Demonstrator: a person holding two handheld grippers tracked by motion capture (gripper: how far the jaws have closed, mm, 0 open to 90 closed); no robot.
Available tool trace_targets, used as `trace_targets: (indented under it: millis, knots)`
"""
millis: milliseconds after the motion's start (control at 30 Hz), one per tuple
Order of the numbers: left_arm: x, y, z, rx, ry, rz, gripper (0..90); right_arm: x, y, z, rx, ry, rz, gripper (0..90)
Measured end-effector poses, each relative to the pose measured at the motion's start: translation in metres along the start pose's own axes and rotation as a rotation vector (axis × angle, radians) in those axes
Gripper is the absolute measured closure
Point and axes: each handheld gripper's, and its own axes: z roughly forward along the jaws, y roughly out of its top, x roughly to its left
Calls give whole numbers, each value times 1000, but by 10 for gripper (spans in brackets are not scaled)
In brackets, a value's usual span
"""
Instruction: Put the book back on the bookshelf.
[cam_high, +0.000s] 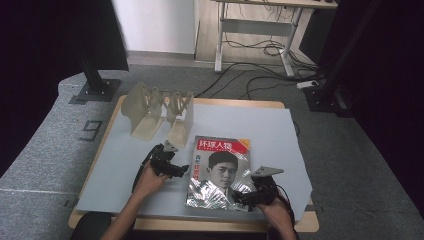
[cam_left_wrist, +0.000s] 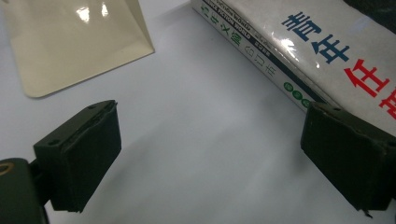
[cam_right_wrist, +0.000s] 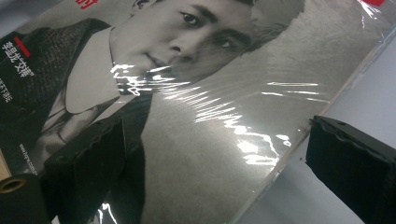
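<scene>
Grey mat (cam_high: 125, 165) covers the table, a cream rack (cam_high: 150, 112) at its far left. The shrink-wrapped magazine (cam_high: 220, 170) lies flat near the front edge. The left gripper (cam_high: 172, 167) sits by its spine, jaws wide apart; the right gripper (cam_high: 250, 196), open too, straddles its near right corner.

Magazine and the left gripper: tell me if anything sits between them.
Nothing visible does. The left gripper is open beside the magazine spine, with bare grey mat between its jaws. The beige file rack stands farther back, off that path.
</scene>
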Motion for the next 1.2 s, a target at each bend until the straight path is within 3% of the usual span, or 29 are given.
trace_targets:
  millis: [233,600,733,833,867,900,933,967,1200]
  knots:
    - [-2,3,9,13,11,13,55,-1,-3,-1,7,17,29,46]
    - [-4,7,17,23,27,20,76,4,-7,-7,14,34,20,47]
    - [-4,11,20,47,50,51,77,7,-8,-9,13,40,20,43]
    - [-2,13,20,51,52,39,72,12,-9,-11,14,42,12,42]
    - [0,13,19,42,53,22,68,13,-9,-12,15,47,10,43]
    - [5,14,17,23,52,-21,66,15,-10,-13,17,51,6,46]
    - [5,14,17,23,52,-21,66,15,-10,-13,22,51,4,52]
    - [9,15,14,3,44,-47,66,15,-11,-14,24,50,6,58]
    - [8,18,15,5,37,-38,70,18,-10,-16,21,55,-1,57]
